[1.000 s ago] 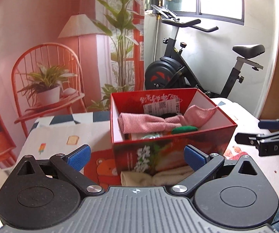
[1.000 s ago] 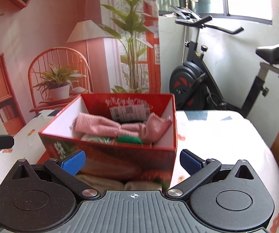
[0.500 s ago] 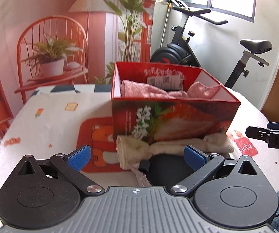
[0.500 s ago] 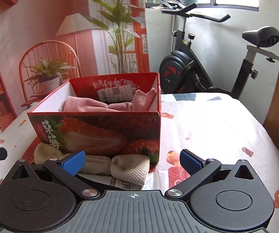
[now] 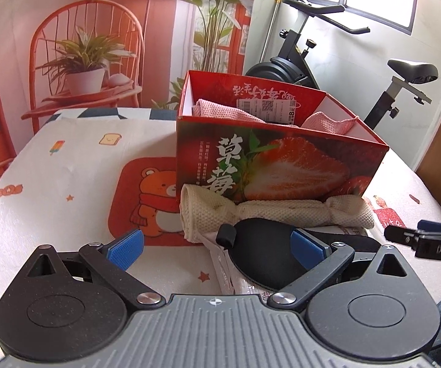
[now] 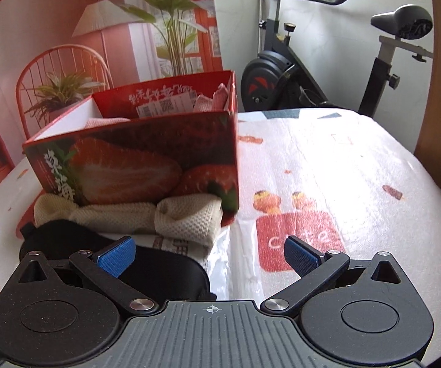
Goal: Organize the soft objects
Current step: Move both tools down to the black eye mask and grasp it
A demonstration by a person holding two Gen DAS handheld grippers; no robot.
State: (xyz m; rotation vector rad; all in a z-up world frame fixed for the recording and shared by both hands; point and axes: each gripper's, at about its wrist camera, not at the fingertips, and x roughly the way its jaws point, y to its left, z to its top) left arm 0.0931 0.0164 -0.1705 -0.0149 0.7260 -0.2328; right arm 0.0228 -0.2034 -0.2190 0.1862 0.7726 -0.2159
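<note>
One red strawberry box (image 5: 281, 165) stands on the surface (image 6: 327, 168) and holds one pink cloth (image 5: 229, 112). One cream rolled towel (image 5: 275, 214) lies against its front wall, one black eye mask (image 5: 260, 254) just before that. Left gripper (image 5: 217, 247) and right gripper (image 6: 209, 256) both hover with jaws spread, empty.

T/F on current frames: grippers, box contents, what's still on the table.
1. Both hand-held grippers are open and empty. True: left hand-held gripper and right hand-held gripper hold nothing.
2. The cream towel is inside the box. False: it lies on the table against the front of the strawberry box.
3. A pink cloth is in the box. True.
4. The black eye mask sits on top of the box. False: it lies on the table in front of the cream towel.
</note>
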